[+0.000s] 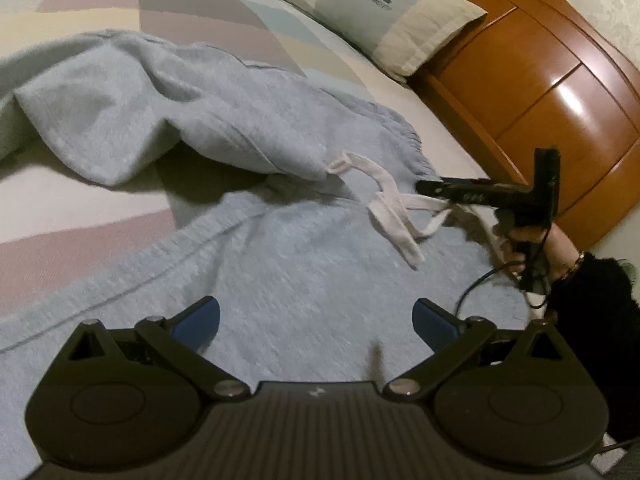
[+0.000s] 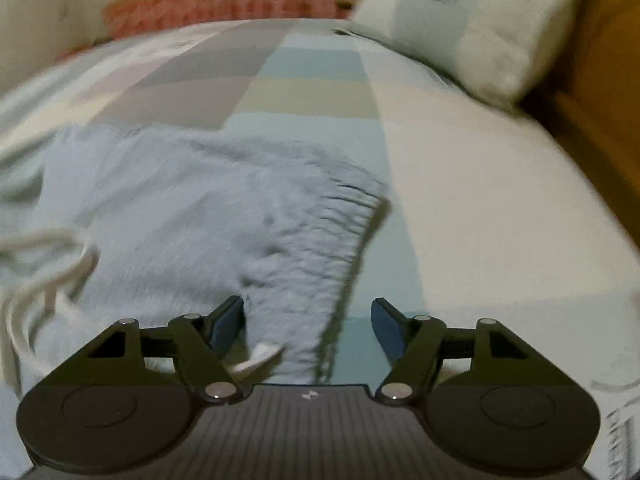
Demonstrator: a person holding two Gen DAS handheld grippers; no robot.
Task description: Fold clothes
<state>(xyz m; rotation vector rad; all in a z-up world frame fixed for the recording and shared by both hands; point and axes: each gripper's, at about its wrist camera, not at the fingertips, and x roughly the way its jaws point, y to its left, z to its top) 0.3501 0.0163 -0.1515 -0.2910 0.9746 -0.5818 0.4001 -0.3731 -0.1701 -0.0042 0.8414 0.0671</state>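
Note:
A light blue fleecy garment (image 1: pixel 280 248) lies rumpled across the bed, one part folded over at the left. Its white drawstring (image 1: pixel 392 208) trails over the cloth. My left gripper (image 1: pixel 316 316) hovers open just above the garment's flat part, with nothing between its blue pads. In the left wrist view, my right gripper (image 1: pixel 424 189) appears side-on at the drawstring's far end, held by a hand (image 1: pixel 520 240). In the blurred right wrist view, the right gripper (image 2: pixel 308 312) stands open over the garment's ribbed edge (image 2: pixel 344 224). That cloth and a white cord tip (image 2: pixel 260 354) lie between the jaws, ungripped.
A patchwork pastel bedspread (image 1: pixel 200 8) covers the bed. A pillow (image 1: pixel 372 4) rests at the head, against a glossy wooden headboard (image 1: pixel 540 80). A black cable (image 1: pixel 476 284) hangs from the right gripper's handle. Bare sheet (image 2: pixel 500 220) lies to the right of the garment.

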